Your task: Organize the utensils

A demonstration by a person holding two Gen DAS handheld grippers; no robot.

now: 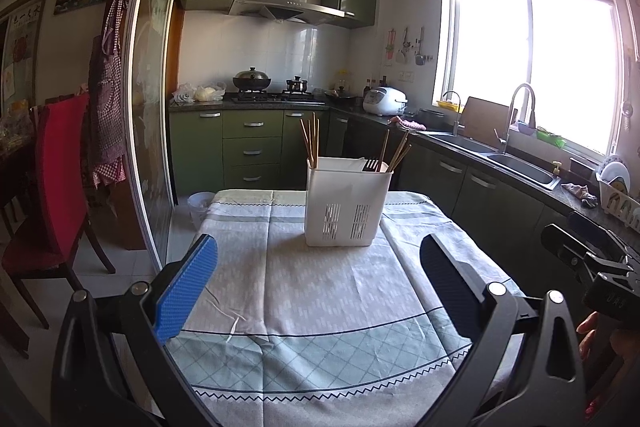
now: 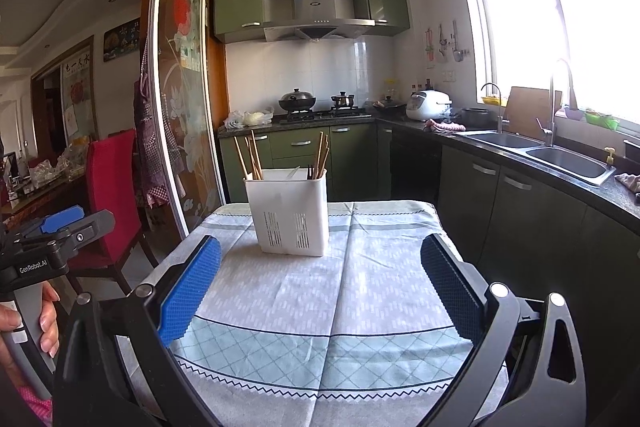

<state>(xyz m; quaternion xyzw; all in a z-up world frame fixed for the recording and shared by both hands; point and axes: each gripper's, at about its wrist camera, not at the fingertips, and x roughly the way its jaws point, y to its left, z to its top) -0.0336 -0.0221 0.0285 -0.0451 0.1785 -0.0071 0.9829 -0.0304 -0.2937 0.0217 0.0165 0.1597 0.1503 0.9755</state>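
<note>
— While I hold both rigs back from the bench point(image 1: 320, 307), what do you read on the left wrist view?

— At nine o'clock, a red chair point(image 1: 60, 163). The left tongs point(image 1: 320, 291) stand spread wide, blue pads apart, nothing between them. At twelve o'clock from them the white utensil caddy point(image 1: 346, 203) stands upright on the patterned cloth point(image 1: 304, 343), well apart from the pads. Chopsticks point(image 1: 311, 143) lean in its left compartment; a dark fork point(image 1: 371, 165) and more chopsticks rise on its right side. At three o'clock, I see the other rig's edge.

— And my right wrist view?

— At nine o'clock, the person's hand point(image 2: 24, 319) grips the left rig's handle. The right tongs point(image 2: 320, 291) also gape, holding nothing, with the caddy at about eleven o'clock. At three o'clock, the steel sink point(image 2: 568, 159).
</note>
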